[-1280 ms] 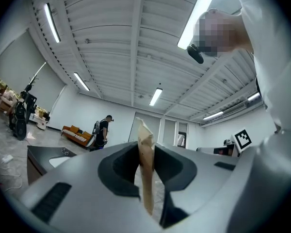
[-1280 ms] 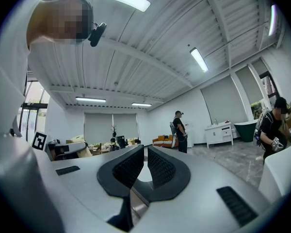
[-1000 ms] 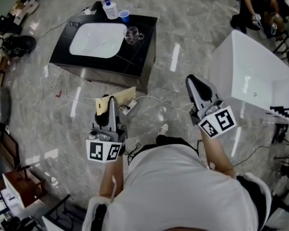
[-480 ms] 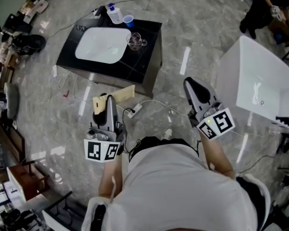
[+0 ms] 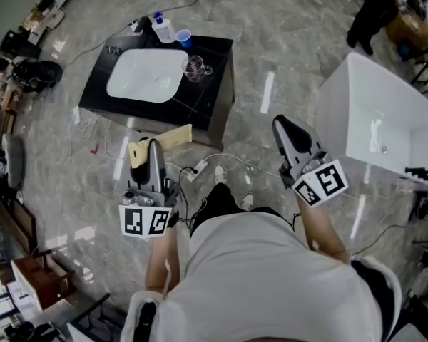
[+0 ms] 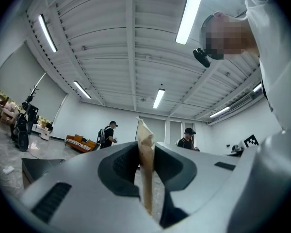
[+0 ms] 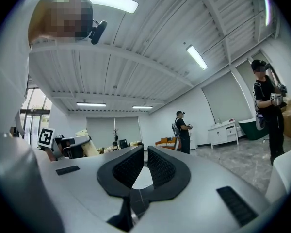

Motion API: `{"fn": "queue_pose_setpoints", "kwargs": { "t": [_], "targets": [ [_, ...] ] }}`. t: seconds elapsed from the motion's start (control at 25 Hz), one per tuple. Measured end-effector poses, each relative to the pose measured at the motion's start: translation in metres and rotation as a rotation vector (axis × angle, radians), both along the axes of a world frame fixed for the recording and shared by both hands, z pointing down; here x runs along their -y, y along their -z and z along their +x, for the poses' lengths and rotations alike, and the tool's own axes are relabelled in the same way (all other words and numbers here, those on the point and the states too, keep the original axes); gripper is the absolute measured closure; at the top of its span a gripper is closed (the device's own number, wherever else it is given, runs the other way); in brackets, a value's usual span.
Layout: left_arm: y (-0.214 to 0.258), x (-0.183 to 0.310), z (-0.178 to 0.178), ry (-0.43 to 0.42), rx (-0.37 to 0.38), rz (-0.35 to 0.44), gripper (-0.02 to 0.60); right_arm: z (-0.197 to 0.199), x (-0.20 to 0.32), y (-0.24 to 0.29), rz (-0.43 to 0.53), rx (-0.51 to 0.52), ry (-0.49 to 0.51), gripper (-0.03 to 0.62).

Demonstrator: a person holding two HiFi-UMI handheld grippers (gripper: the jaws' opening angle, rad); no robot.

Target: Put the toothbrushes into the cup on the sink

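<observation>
In the head view my left gripper [image 5: 153, 152] is shut on a flat pale tan package [image 5: 160, 138] that sticks out to the right over the floor. The left gripper view shows that package [image 6: 145, 174] edge-on, clamped between the dark pads of the left gripper [image 6: 145, 152]. My right gripper [image 5: 291, 128] is raised at the right, its jaws almost together with nothing between them, as the right gripper [image 7: 143, 155] view confirms. Ahead stands the black sink counter [image 5: 214, 84] with its white basin [image 5: 146, 75]. A blue cup [image 5: 183, 39] and a clear glass cup [image 5: 195, 66] stand on it.
A white pump bottle [image 5: 162, 28] stands at the counter's back edge. A white bathtub [image 5: 381, 120] fills the right side. Cables and a power strip [image 5: 195, 169] lie on the marble floor near my feet. Furniture and clutter line the left edge. People stand in the background.
My left gripper with the package has drifted slightly left and down in the picture. A shoe now shows stepping forward between the grippers. The right gripper has barely moved.
</observation>
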State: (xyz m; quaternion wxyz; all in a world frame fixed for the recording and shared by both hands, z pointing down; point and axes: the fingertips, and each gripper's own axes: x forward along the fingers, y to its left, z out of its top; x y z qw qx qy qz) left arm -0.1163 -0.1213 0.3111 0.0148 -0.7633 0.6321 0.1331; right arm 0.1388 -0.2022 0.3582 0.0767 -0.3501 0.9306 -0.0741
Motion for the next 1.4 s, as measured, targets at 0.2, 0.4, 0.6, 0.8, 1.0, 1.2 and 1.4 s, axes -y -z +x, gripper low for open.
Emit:
{"fn": "queue_pose_setpoints", "kwargs": {
  "t": [0.2,0.4,0.6,0.8,1.0,1.2,1.4],
  "targets": [
    [-0.001,0.026,-0.013,-0.03,-0.024,0.016,0.512,-0.01,0.013,0.009,0.007,-0.022,-0.021,0.546],
    [-0.007,0.058,-0.027,-0.056,-0.034,0.009,0.512,-0.028,0.03,0.011,-0.007,-0.026,-0.02,0.546],
    [-0.02,0.095,-0.046,-0.065,-0.031,-0.006,0.512,-0.046,0.041,-0.001,-0.038,-0.06,-0.01,0.546],
    [-0.032,0.133,-0.063,-0.07,-0.045,-0.018,0.512,-0.05,0.056,-0.007,-0.063,-0.087,-0.031,0.546],
    [-0.051,0.168,-0.074,-0.083,-0.073,-0.04,0.512,-0.052,0.07,-0.012,-0.084,-0.119,-0.058,0.546],
    [-0.07,0.199,-0.082,-0.096,-0.084,-0.047,0.512,-0.057,0.08,-0.021,-0.11,-0.142,-0.068,0.546],
    [-0.088,0.225,-0.091,-0.1,-0.092,-0.064,0.512,-0.067,0.089,-0.032,-0.139,-0.172,-0.063,0.546]
  ]
}}
